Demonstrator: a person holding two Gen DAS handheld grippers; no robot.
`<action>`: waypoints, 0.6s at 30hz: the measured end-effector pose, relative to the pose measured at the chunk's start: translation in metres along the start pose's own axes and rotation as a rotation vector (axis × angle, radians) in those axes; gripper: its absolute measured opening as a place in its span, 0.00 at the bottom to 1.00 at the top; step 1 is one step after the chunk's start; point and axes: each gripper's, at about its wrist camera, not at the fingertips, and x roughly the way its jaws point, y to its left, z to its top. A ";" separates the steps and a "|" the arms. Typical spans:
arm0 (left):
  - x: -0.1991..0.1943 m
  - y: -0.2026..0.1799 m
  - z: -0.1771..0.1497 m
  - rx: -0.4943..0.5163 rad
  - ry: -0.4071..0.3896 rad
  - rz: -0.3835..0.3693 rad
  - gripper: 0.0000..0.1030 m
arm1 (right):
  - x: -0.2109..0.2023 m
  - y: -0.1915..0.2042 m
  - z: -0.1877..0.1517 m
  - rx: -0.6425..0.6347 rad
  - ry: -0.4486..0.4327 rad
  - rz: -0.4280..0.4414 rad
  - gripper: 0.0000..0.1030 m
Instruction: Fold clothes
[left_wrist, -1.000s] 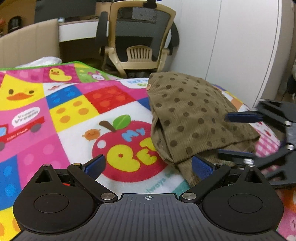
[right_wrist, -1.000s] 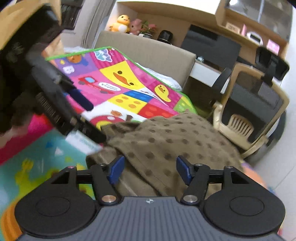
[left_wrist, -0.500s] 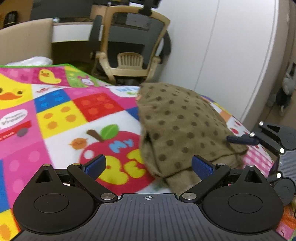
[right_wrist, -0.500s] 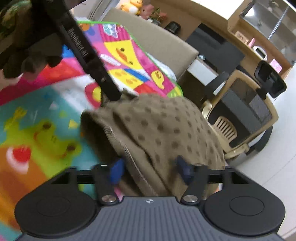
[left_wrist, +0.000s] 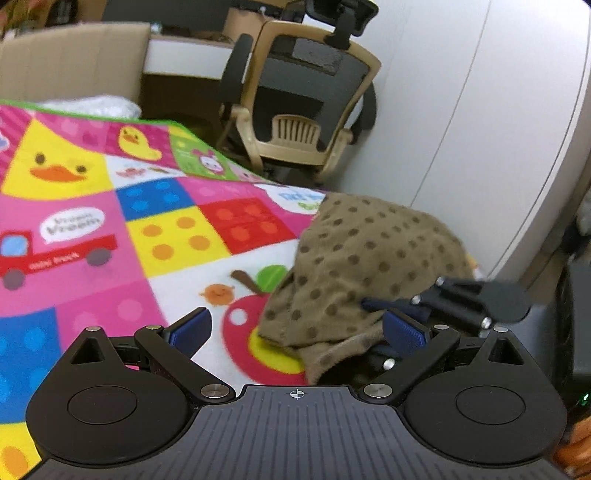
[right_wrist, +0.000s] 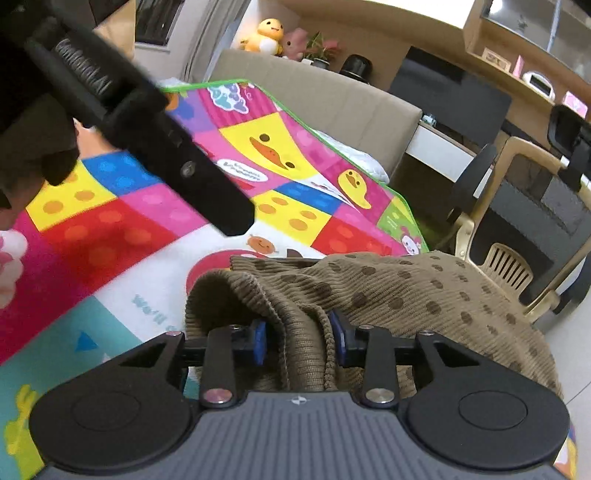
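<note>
One brown dotted garment, bunched on one patchwork play mat; two hand-held grippers: left hand-held gripper, right hand-held gripper; one mesh office chair; one beige headboard; two plush toys on the ledge behind it: one yellow duck plush, one pink plush; one potted plant; one white pillow; three printed ducks countable on the mat in the left wrist view, others possibly hidden
</note>
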 end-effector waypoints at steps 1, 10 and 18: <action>0.003 0.000 0.003 -0.012 0.004 -0.018 0.98 | -0.006 -0.005 -0.002 0.019 -0.002 -0.001 0.44; 0.060 -0.010 -0.004 0.007 0.071 -0.021 0.98 | -0.081 -0.063 -0.039 0.251 -0.003 -0.103 0.80; 0.073 -0.029 -0.019 0.067 0.108 -0.054 0.76 | -0.061 -0.113 -0.065 0.448 0.073 -0.186 0.80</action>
